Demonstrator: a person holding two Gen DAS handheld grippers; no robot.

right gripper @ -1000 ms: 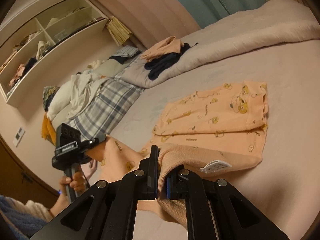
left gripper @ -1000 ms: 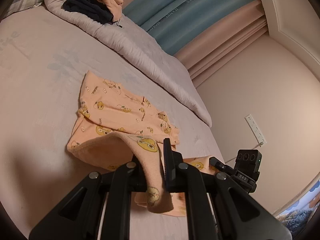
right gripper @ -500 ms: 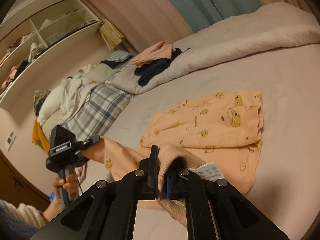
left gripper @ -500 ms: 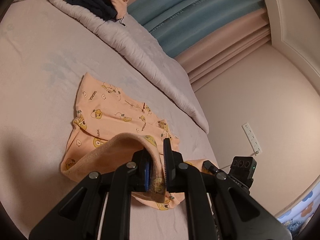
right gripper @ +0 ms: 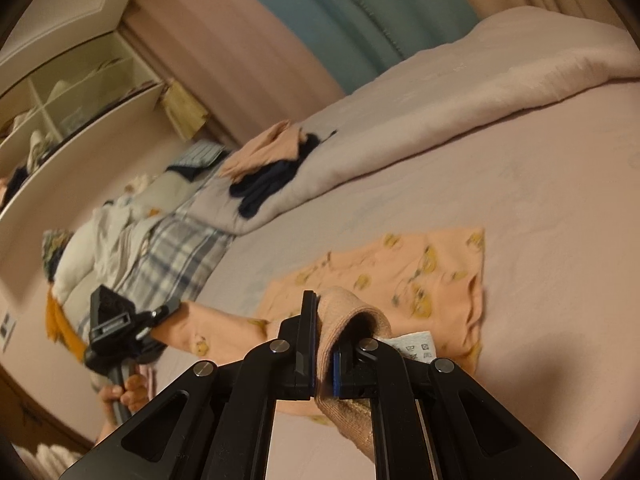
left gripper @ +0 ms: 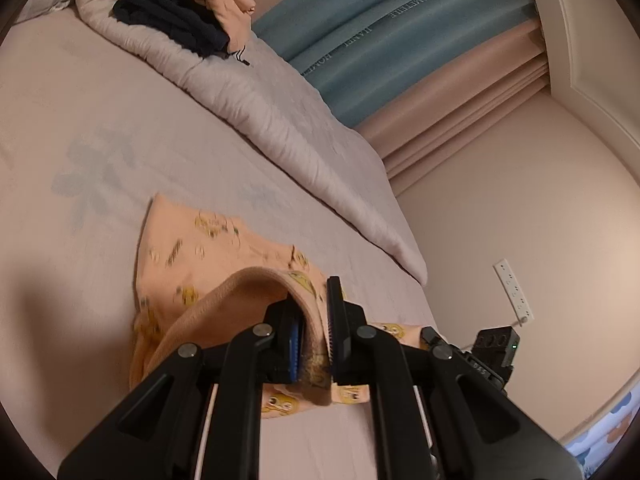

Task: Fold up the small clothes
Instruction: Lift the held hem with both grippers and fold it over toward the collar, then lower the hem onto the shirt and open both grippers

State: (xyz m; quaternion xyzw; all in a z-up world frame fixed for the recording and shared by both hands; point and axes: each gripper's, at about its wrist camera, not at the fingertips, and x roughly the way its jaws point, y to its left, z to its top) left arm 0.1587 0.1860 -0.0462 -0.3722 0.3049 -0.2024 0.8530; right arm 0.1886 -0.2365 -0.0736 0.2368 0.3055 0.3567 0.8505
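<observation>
1. The bed [left gripper: 100, 92] is my work surface, wide and flat, so the cloth can lie spread while I fold.
2. The duvet [left gripper: 280, 120] is bunched along the far side with a dark garment [left gripper: 176, 28] on it, well apart from my fold.
3. The shirt [right gripper: 404, 276], peach with yellow prints, lies mid-bed with its far part flat. Its long axis runs left to right across the right camera, and the near hem is lifted off the sheet.
4. I hold that hem at two spots so it rises as one straight edge. I reckon it goes over the flat part, halving the shirt.
5. My left gripper [left gripper: 316, 324] is clamped on the hem's left end, cloth draping down between the fingers.
6. My right gripper [right gripper: 324, 344] pinches the right end, narrow, with the fabric rolled over one finger.
7. The care tag [right gripper: 416, 350] pokes out just beside that grip, so the inside faces up here.
</observation>
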